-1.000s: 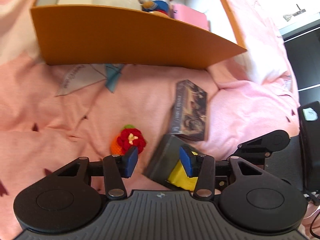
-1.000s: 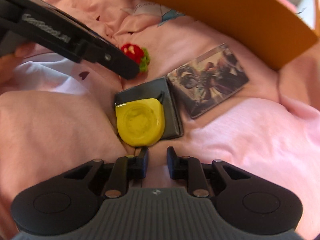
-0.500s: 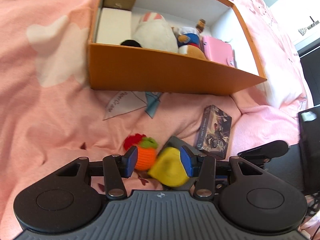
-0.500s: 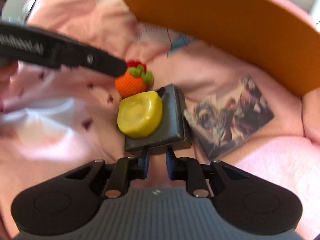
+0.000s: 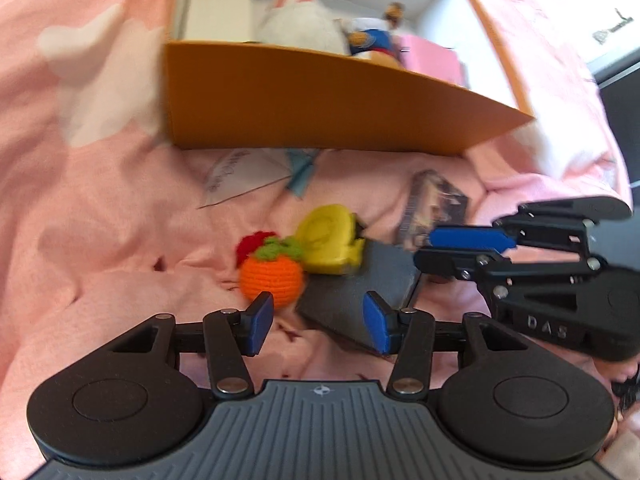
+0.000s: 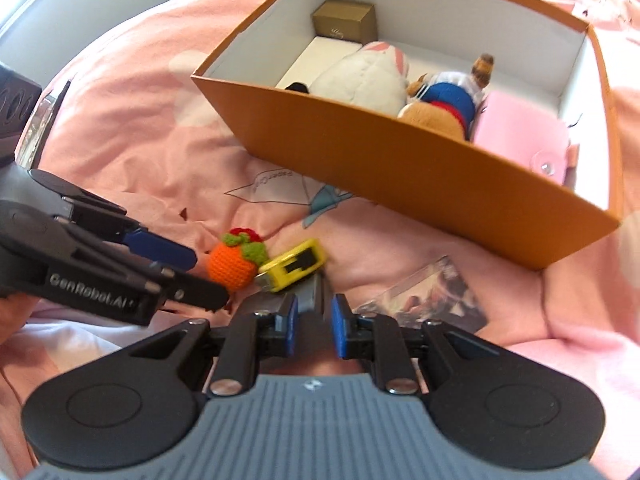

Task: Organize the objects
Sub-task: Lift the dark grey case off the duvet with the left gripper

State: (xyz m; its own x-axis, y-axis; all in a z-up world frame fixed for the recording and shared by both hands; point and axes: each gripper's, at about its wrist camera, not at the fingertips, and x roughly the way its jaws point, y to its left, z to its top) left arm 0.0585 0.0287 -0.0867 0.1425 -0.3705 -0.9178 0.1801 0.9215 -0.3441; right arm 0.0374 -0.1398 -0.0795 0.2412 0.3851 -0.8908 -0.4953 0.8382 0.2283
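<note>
Grey and flat, the slab (image 6: 316,298) is pinched at its near edge between my right gripper's (image 6: 314,330) blue pads; my fingers hide most of it in the right wrist view, and I cannot tell what it is. From the left wrist view the same slab (image 5: 360,280) shows tilted in the lower centre, with the right gripper (image 5: 468,246) clamped on its far right edge.

My left gripper (image 5: 318,322) stands wide apart and holds nothing, its pads low in the frame just in front of the crochet orange (image 5: 270,276). A yellow tape measure (image 5: 330,240) leans against the slab's upper end, touching the orange; blur softens its outline.

Right of centre a picture card box (image 5: 434,206) lies on the pink blanket (image 5: 100,220), its lower part cut off by the right gripper.

Across the upper frame sits the orange cardboard box (image 6: 400,164). Inside, left to right: a small brown box (image 6: 346,22), a white plush (image 6: 360,76), a small doll (image 6: 456,88) and a pink wallet (image 6: 520,136). The front wall hides their lower halves.
</note>
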